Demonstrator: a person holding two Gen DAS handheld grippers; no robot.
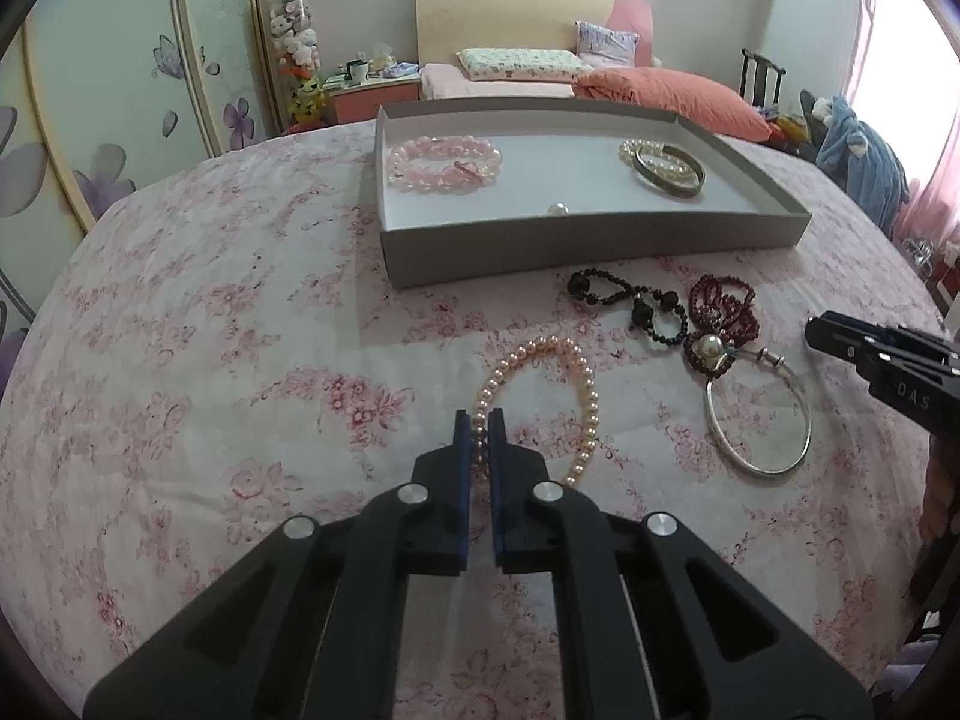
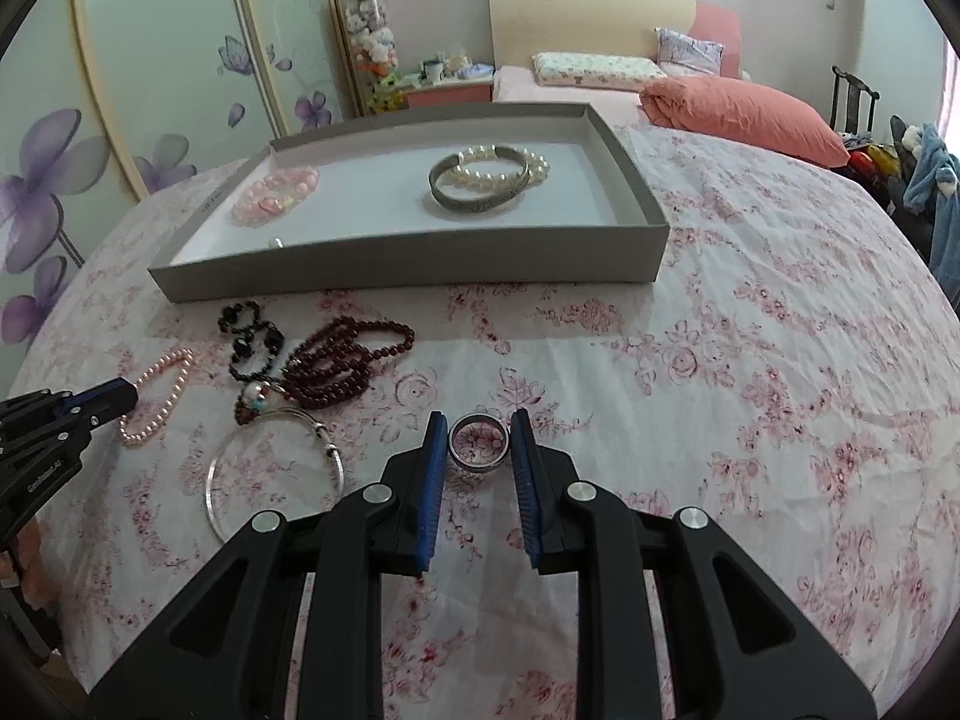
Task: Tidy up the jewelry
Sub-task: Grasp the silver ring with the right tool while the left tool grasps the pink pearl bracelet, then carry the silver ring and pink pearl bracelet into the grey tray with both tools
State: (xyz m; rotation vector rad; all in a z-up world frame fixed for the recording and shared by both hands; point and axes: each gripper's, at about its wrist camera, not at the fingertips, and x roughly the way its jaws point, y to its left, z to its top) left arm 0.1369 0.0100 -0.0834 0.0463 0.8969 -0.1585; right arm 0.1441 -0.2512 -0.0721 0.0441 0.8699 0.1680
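My left gripper (image 1: 479, 423) is shut on the near side of a pink pearl bracelet (image 1: 585, 396) that lies on the floral bedspread; the bracelet also shows in the right wrist view (image 2: 159, 396). My right gripper (image 2: 479, 426) is open, its fingers either side of a small metal ring (image 2: 478, 443) on the bedspread. A grey tray (image 1: 594, 243) ahead holds a pink bead bracelet (image 1: 444, 165), a white pearl bracelet with a grey bangle (image 1: 666, 168) and a loose pearl (image 1: 558, 210).
On the bedspread between the grippers lie a black bead bracelet (image 1: 630, 303), a dark red bead string (image 1: 723, 312) and a thin silver bangle (image 1: 759, 420). Pillows and an orange quilt (image 1: 666, 93) lie beyond the tray. A wardrobe (image 1: 90, 138) stands on the left.
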